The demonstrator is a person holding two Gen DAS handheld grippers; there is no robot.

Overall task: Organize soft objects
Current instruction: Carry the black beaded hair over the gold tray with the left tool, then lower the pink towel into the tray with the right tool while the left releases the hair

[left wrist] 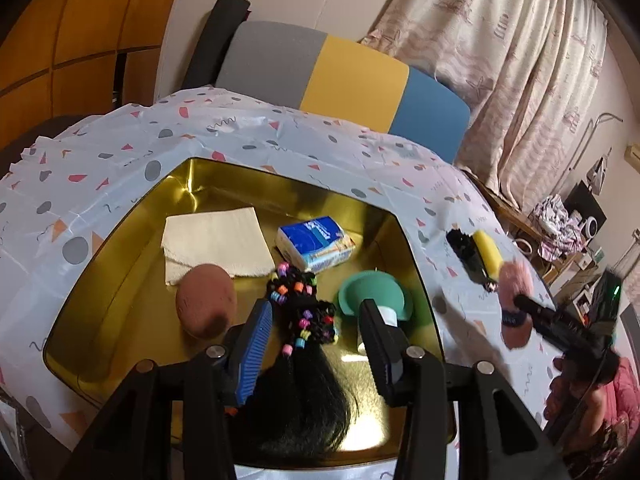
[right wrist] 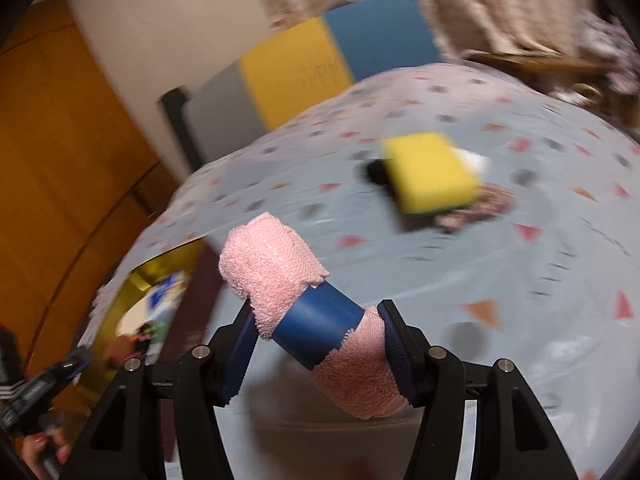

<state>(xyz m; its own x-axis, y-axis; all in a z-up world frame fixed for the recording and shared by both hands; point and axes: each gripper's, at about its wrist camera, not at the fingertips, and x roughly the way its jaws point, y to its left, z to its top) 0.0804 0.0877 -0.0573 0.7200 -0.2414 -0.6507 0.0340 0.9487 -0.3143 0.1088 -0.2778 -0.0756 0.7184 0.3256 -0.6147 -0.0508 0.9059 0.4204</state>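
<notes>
The right hand-held gripper (right wrist: 318,344) clamps the rolled pink towel (right wrist: 280,276), mid-carry; next it must reach the gold tray (left wrist: 192,184) at nine o'clock. The left hand-held gripper (left wrist: 316,320) gapes over the beaded hairpiece (left wrist: 304,312).

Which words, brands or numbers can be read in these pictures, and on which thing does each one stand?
None can be read with certainty.
Blue tissue pack in the gold tray: white print, too blurred to read.
Patterned tablecloth: faint grey letters beside the yellow sponge, too small to read.
Blue band on the pink towel roll: no print is visible.
</notes>
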